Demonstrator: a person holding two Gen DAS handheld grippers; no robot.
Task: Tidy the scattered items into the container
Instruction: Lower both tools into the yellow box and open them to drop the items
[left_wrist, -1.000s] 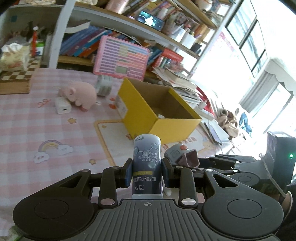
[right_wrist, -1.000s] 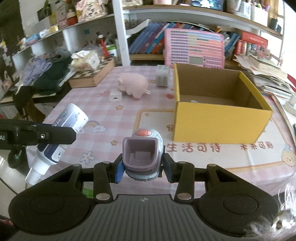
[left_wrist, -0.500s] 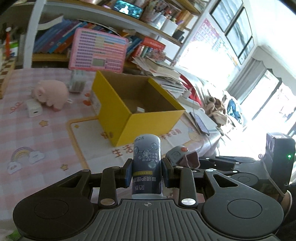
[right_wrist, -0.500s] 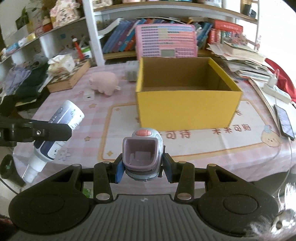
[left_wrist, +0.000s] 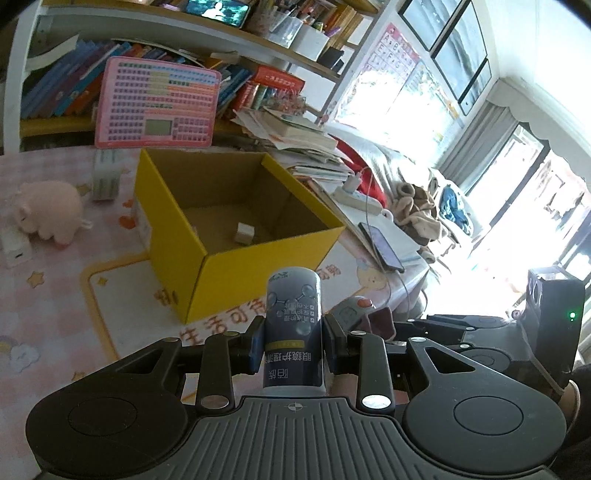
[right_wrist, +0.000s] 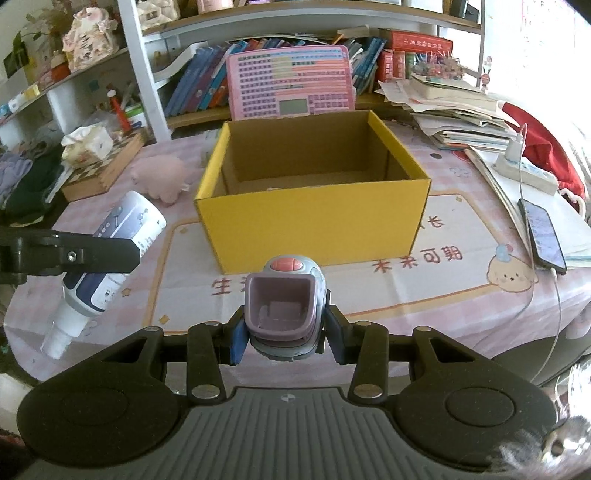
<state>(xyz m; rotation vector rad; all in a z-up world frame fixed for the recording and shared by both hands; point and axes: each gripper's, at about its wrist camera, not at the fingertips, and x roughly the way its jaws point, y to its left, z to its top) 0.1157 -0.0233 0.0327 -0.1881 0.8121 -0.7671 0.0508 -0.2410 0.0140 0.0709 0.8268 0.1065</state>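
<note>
Cardboard box (right_wrist: 314, 229), yellow outside and brown inside, stands open-topped on the pink checked tablecloth (left_wrist: 48, 280), ahead of and below both grippers, with a stretch of printed mat between it and them. The left gripper (left_wrist: 293, 343) is clamped on a dark blue bottle (left_wrist: 293, 332); from its own camera the bottle's long axis runs straight away along the fingers, flat base pointing toward the box, while the right wrist view shows the same bottle (right_wrist: 110, 254) tilted, base up toward the box and white nozzle end down and left. The right gripper (right_wrist: 284, 325) is closed on a small grey and mauve toy (right_wrist: 284, 306) with a red button on top; its open hollow faces the camera, and it is too stubby to have a clear long axis. From the left the box presents a near corner, from the right a broad front wall (so the right hand faces it squarely). Neither hand looks clearly nearer, and both probably need to travel forward over the near rim before letting go. One small pale block (left_wrist: 244, 233) already lies on the box floor. A pink plush pig (left_wrist: 48, 210) and a white charger (left_wrist: 14, 251) remain on the cloth left of the box.
</note>
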